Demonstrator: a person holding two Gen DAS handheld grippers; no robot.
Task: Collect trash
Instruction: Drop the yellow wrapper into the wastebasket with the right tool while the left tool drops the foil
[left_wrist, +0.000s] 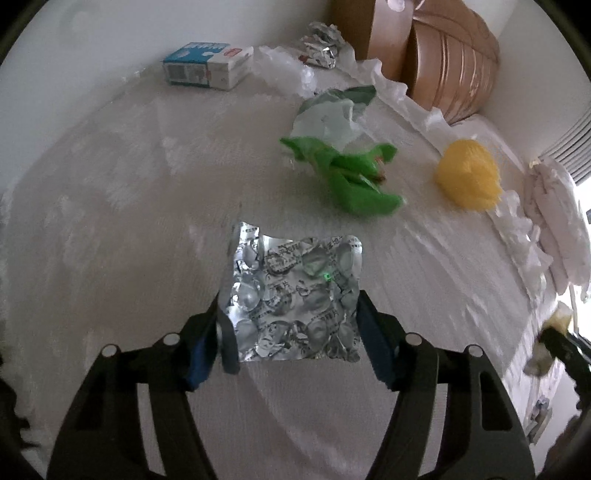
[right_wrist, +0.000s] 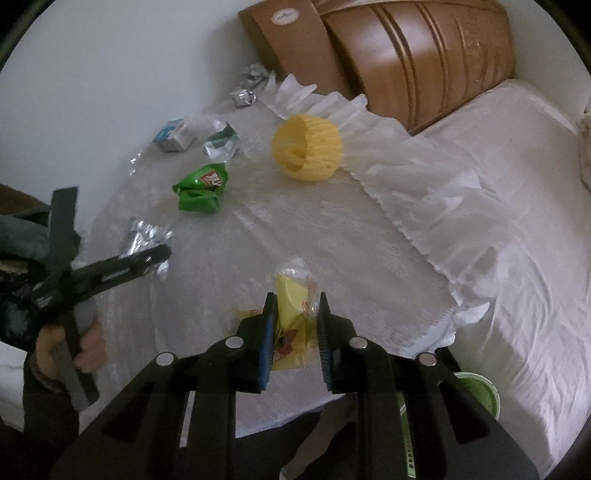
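L gripper (left_wrist: 291, 321): a silver blister pack (left_wrist: 295, 295) is seen lying flat on the white lace cloth (left_wrist: 129, 184), directly between the fingers. Jaws are set approx. half-open and bracket the pack's L and R edges; both pads appear to be touching or just beside those edges, but firm contact cannot be confirmed.

R gripper (right_wrist: 295, 325): a yellow wrapper (right_wrist: 291, 295) is held between the pads, jaws narrow and closed on it. The wrapper's top end projects beyond the fingertips, just above the cloth.

Other trash noted on the cloth, well apart from both grippers: green snack bag (left_wrist: 351, 177), yellow foam net (left_wrist: 469, 177), small blue-white carton (left_wrist: 207, 66), crumpled foil (left_wrist: 321, 44) near the wooden headboard (left_wrist: 443, 55).
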